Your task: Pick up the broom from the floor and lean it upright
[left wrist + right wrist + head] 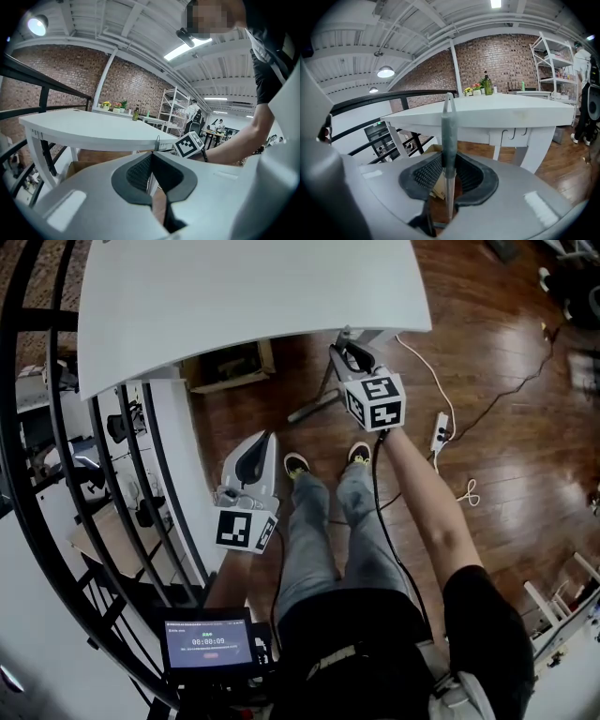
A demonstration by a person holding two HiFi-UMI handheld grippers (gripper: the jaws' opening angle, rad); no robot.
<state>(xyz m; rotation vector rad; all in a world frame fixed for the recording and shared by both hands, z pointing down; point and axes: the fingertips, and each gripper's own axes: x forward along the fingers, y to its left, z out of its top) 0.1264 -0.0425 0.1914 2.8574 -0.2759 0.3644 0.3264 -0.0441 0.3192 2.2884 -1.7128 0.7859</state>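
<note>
The broom handle (448, 136), a thin grey-green pole, stands upright between the pads of my right gripper (449, 161), which is shut on it. Its tip reaches up to the edge of the white table (511, 112). In the head view my right gripper (352, 356) is at the table's edge, and the broom's grey lower part (314, 407) slants down to the wood floor beneath it. My left gripper (258, 442) hangs lower and to the left, apart from the broom. Its jaws (151, 157) are shut with nothing between them. The left gripper view shows the handle tip (158, 140) to its right.
A cardboard box (230, 367) sits under the table. A power strip (441, 429) and cables lie on the floor to the right. A black railing (56, 474) runs along the left. The person's feet (326, 463) stand between the grippers. A small screen (209, 643) is near the waist.
</note>
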